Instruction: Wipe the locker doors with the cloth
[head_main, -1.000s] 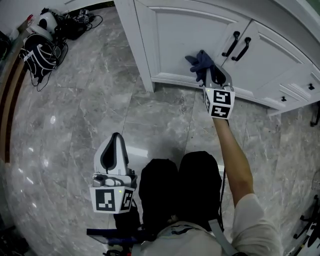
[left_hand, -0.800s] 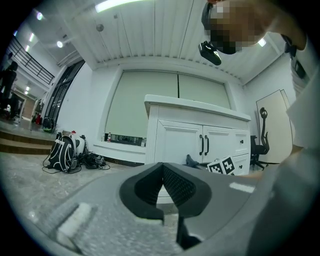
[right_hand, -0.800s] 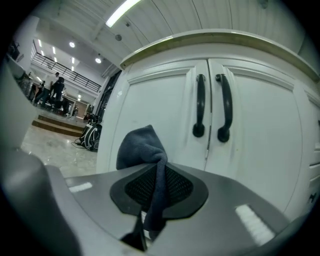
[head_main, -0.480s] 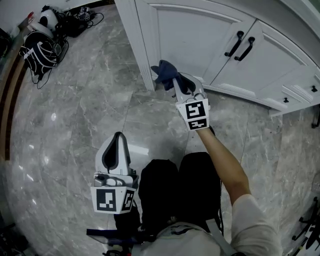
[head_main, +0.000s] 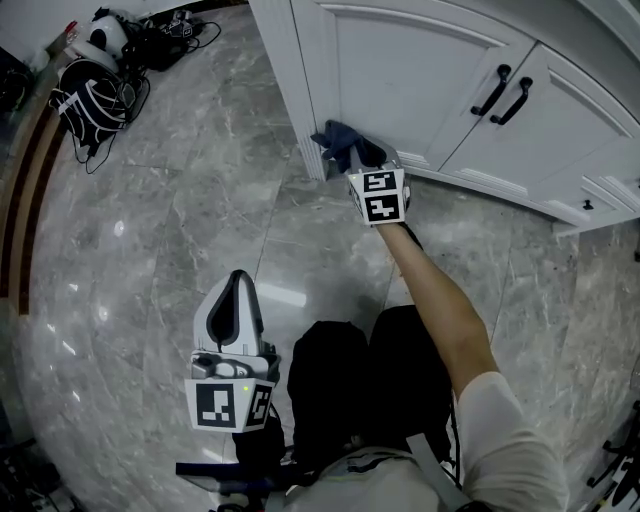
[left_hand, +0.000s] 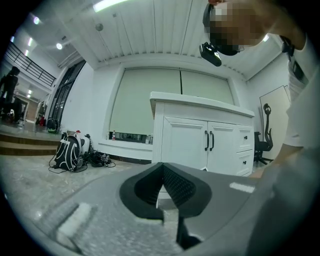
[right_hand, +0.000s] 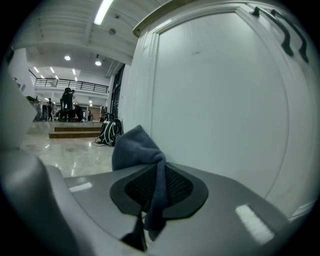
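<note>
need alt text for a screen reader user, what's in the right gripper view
The right gripper is shut on a dark blue cloth, whose bunched end stands up just beside a white door. To the left lie a shiny floor, a backpack and distant steps.

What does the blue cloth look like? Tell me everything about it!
The cloth is dark blue, soft-looking and bunched into a lump. A twisted strip of it is pinched between the jaws of the right hand-held gripper, and the lump sticks out past them. It sits by the lower left corner of the white door; whether it touches is unclear.
</note>
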